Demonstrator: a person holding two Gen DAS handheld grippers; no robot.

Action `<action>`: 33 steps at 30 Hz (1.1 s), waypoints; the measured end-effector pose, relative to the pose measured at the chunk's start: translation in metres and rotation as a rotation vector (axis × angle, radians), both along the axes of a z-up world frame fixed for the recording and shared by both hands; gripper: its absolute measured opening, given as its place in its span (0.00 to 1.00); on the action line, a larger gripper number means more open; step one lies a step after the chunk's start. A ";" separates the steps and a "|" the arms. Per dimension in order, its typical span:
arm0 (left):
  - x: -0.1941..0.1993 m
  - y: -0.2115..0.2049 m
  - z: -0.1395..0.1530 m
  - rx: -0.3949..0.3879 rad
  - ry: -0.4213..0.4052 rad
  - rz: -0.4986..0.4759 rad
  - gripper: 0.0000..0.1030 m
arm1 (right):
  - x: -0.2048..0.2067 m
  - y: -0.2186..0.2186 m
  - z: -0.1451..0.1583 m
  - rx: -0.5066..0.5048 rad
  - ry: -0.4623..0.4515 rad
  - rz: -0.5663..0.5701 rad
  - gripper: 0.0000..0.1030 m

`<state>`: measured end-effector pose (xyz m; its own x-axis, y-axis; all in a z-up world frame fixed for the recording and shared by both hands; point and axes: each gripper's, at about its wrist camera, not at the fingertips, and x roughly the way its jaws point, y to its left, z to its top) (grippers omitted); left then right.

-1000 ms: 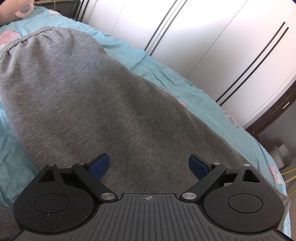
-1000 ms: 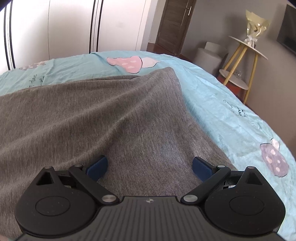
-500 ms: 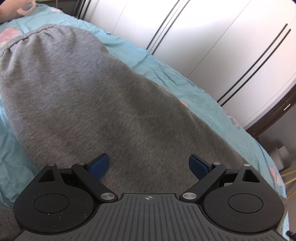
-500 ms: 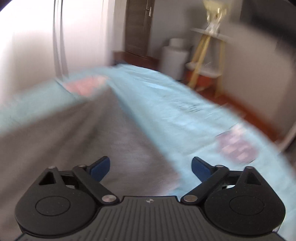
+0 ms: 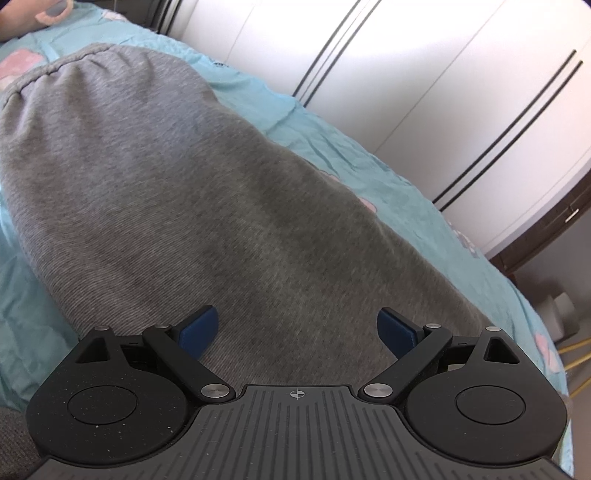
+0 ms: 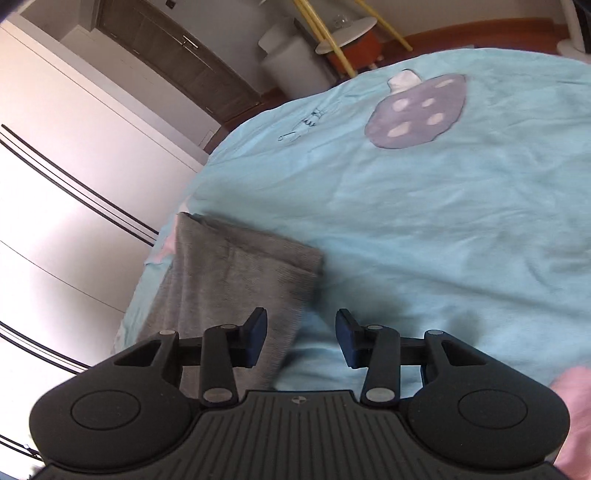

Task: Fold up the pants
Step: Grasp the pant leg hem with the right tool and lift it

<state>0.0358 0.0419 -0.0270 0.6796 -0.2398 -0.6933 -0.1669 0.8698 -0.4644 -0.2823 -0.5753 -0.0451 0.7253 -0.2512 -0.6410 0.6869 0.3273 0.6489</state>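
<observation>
teal bedsheet [image 6: 424, 206], white wardrobe [image 5: 424, 92], side table [image 6: 347, 31]

The pants [image 5: 192, 206] are being shown as grey knit cloth, finely ribbed and matt. The bedsheet [image 6: 424, 229] is being seen as thin turquoise cloth, lightly creased. Matt black speckled plastic is being shown on the left gripper [image 5: 297, 328], with bright metal rivets. The wardrobe doors [image 5: 424, 85] are being lit as smooth, glossy white.
</observation>
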 end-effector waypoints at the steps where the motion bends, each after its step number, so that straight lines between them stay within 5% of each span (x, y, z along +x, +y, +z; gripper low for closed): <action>1: 0.000 0.000 0.000 0.002 0.000 -0.001 0.94 | -0.001 -0.002 -0.004 0.013 -0.014 -0.002 0.41; 10: 0.000 -0.003 0.001 0.006 0.002 0.004 0.94 | 0.019 -0.021 -0.024 0.104 -0.195 -0.040 0.39; 11: 0.000 -0.003 0.000 0.008 0.002 0.004 0.94 | 0.021 -0.021 -0.022 0.097 -0.202 -0.034 0.36; 13: 0.001 -0.004 0.000 0.012 0.004 0.004 0.94 | 0.027 -0.018 -0.021 0.073 -0.209 -0.009 0.12; 14: 0.000 -0.004 0.000 0.013 0.004 0.004 0.94 | 0.028 -0.016 -0.019 0.057 -0.207 -0.007 0.11; 20: 0.003 -0.006 0.000 0.026 0.006 -0.005 0.95 | 0.041 -0.017 -0.030 0.068 -0.190 0.040 0.19; 24: 0.002 -0.004 0.001 0.005 0.008 0.003 0.94 | 0.052 -0.016 -0.025 0.032 -0.156 0.023 0.12; 33: -0.017 0.006 0.021 -0.029 -0.033 -0.002 0.94 | 0.061 0.007 0.030 -0.089 -0.257 0.063 0.08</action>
<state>0.0184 0.0478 -0.0063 0.7010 -0.2611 -0.6636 -0.1493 0.8562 -0.4946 -0.2211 -0.5687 -0.0148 0.8769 -0.2480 -0.4117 0.4805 0.4277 0.7657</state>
